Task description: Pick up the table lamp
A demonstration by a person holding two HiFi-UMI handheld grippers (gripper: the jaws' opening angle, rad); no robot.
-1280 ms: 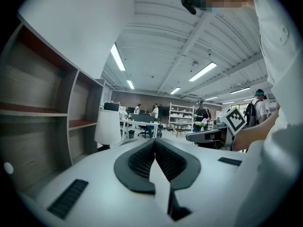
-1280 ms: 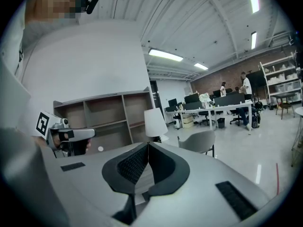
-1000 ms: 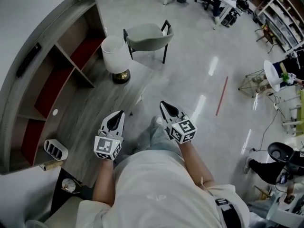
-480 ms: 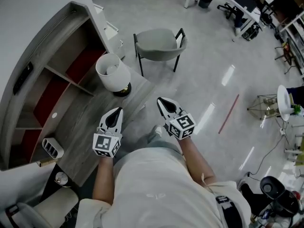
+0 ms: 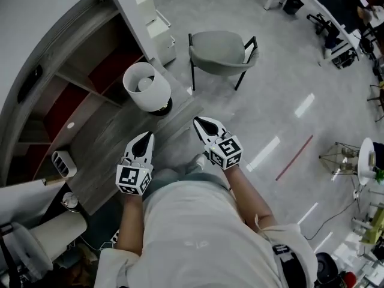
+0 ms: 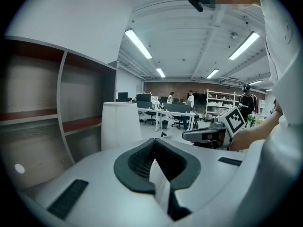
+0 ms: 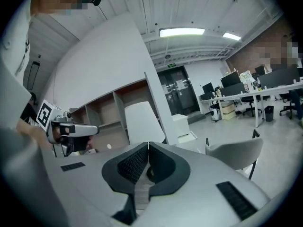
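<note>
The table lamp [image 5: 147,86] has a white drum shade and a dark round base, and stands near the right end of the grey wooden desk [image 5: 114,146]. My left gripper [image 5: 145,138] hovers over the desk, short of the lamp, its jaws shut and empty. My right gripper [image 5: 198,122] is right of the desk's corner, over the floor, also shut with nothing in it. In the left gripper view the lamp shade [image 6: 121,125] stands ahead, left of the left gripper [image 6: 154,141]. In the right gripper view the lamp shade [image 7: 144,122] rises just beyond the right gripper [image 7: 148,145].
A shelf unit [image 5: 72,77] with red-backed compartments lines the desk's far side. A grey chair [image 5: 222,44] stands on the floor beyond the lamp. A white drawer cabinet [image 5: 155,26] sits beside the shelf end. Small items [image 5: 62,162] lie at the desk's left end.
Both grippers have moved forward toward the lamp, staying shut. The lamp and chair now sit closer and more central in the head view.
</note>
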